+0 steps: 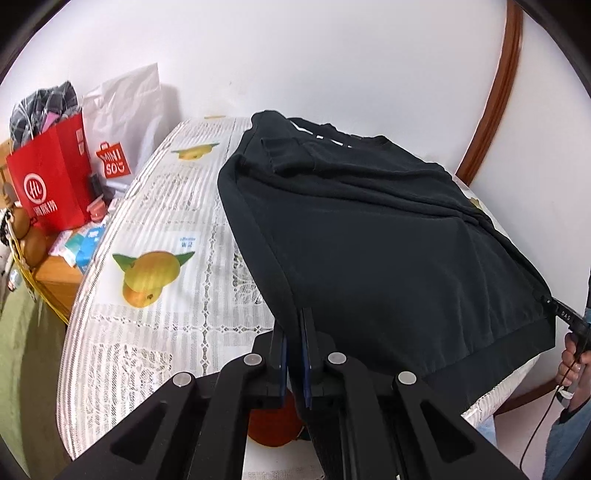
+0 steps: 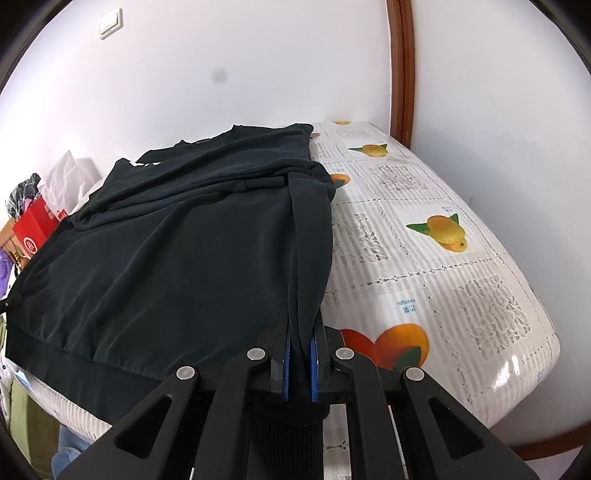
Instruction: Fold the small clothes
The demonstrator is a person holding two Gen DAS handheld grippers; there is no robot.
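Black cotton sweatshirt (image 1: 369,229) w/ ribbed hem lies spread over the worktop (image 1: 162,236), which is covered in white lace-pattern plastic cloth w/ mango prints, filling frame centre in both views. Left claw (image 1: 294,328), bottom centre of left view, pinches the garment's left side edge. Right claw (image 2: 300,332), bottom centre of right view, pinches its right side edge. Red paper bag (image 1: 55,181) at far left.

White plastered wall (image 2: 258,66) behind table (image 2: 424,266) with fruit-print lace cloth — brown wooden door frame (image 2: 400,74) at far right corner, light switch (image 2: 110,23) high on wall. Red shopping bag (image 1: 55,177) on low wooden cabinet (image 1: 59,277) off table's left edge — even daylight.
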